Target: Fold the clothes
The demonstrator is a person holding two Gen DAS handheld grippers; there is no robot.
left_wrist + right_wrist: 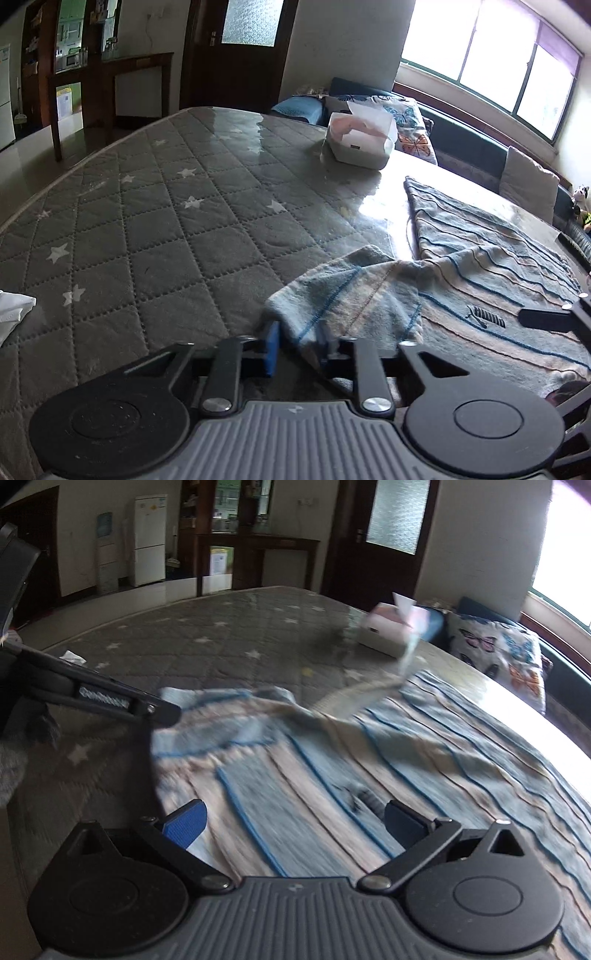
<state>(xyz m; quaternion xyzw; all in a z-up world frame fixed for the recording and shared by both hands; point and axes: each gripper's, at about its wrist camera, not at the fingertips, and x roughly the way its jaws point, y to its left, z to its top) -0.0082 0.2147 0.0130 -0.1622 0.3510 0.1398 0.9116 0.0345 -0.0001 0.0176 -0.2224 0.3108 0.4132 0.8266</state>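
Observation:
A blue and beige striped knit garment [491, 266] lies on the grey quilted star-patterned table cover [166, 221]. My left gripper [299, 347] is shut on a folded corner of the garment [347, 299], which drapes up from the jaws. In the right wrist view the same garment [369, 768] spreads across the table, blurred by motion. My right gripper [295, 823] is open and empty just above the cloth, with blue pads [186, 825] wide apart. The left gripper's arm [110, 701] shows at the left of that view.
A white tissue box [360, 138] stands at the far side of the table. A white cloth [11, 314] lies at the left edge. Butterfly cushions [498, 653] lie on a bench under the window beyond the table. A dark wooden door, shelves and a fridge stand behind.

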